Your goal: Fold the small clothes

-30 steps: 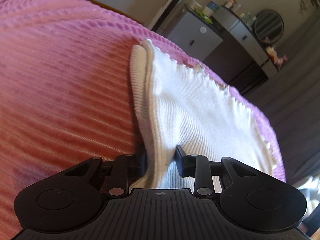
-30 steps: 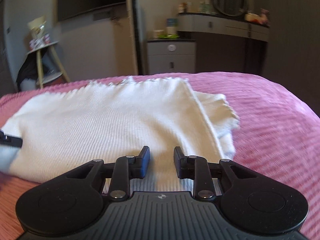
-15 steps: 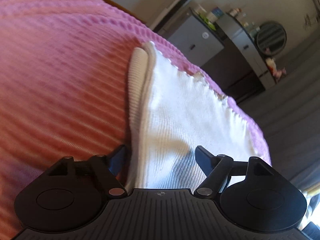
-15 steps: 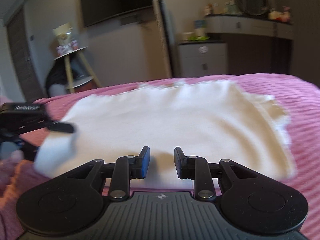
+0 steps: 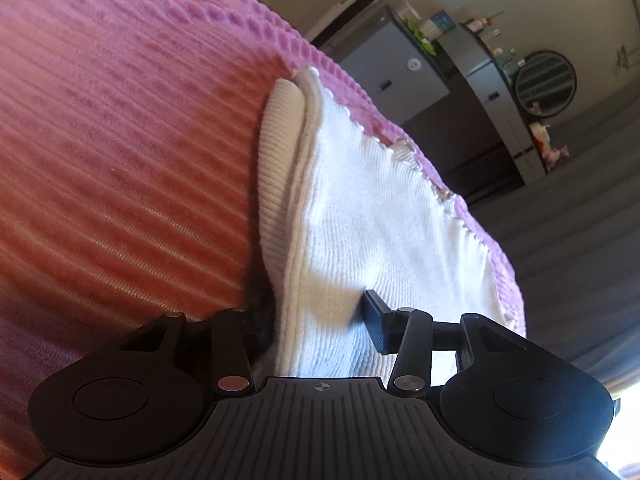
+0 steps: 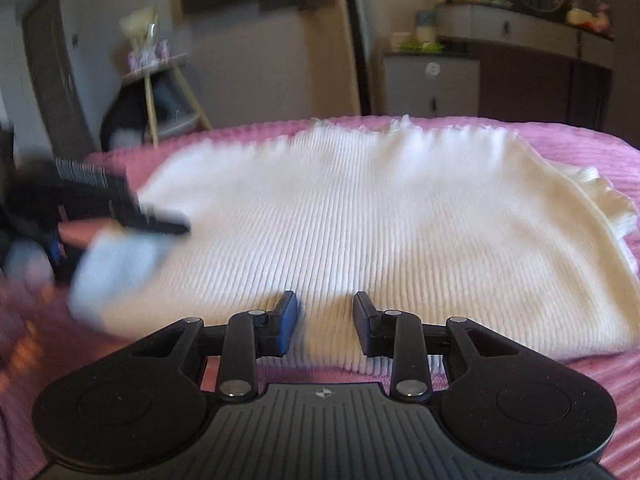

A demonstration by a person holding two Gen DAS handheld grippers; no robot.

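Two grippers work a white ribbed garment (image 6: 380,232), already folded flat on the pink bedspread (image 5: 120,168). The left gripper (image 5: 320,316) has just been closing, its jaws now narrowed around the garment's folded corner (whether the pads truly press is hard to tell). The right gripper (image 6: 325,322) has just been opening, its jaws slightly parted and empty over the near edge. Both point downward at a slant. Likely next: grip both near corners and fold again.
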